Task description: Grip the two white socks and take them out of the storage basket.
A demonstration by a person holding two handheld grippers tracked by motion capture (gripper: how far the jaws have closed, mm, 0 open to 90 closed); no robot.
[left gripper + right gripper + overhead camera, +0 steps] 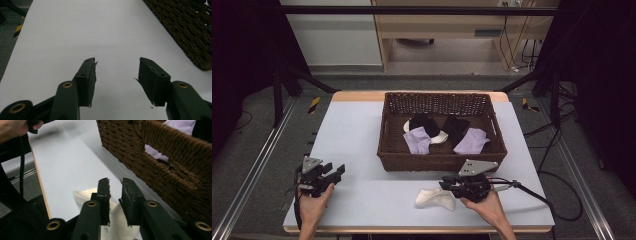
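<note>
A white sock (434, 198) lies flat on the pale table near its front edge, right of centre. My right gripper (446, 186) hovers over the sock's right end, pointing left. In the right gripper view the sock (83, 195) sits under the right gripper (115, 180), whose jaws stand a narrow gap apart with nothing between them. My left gripper (337, 172) is at the table's front left, wide open over bare table; in its own view the left gripper (117, 62) holds nothing.
A brown wicker basket (437, 162) stands at the middle back and holds two purple socks (418, 140), black socks (455, 127) and a white one (441, 137). Its wall (162, 170) is close to my right gripper. The basket's corner (190, 32) lies right of my left gripper.
</note>
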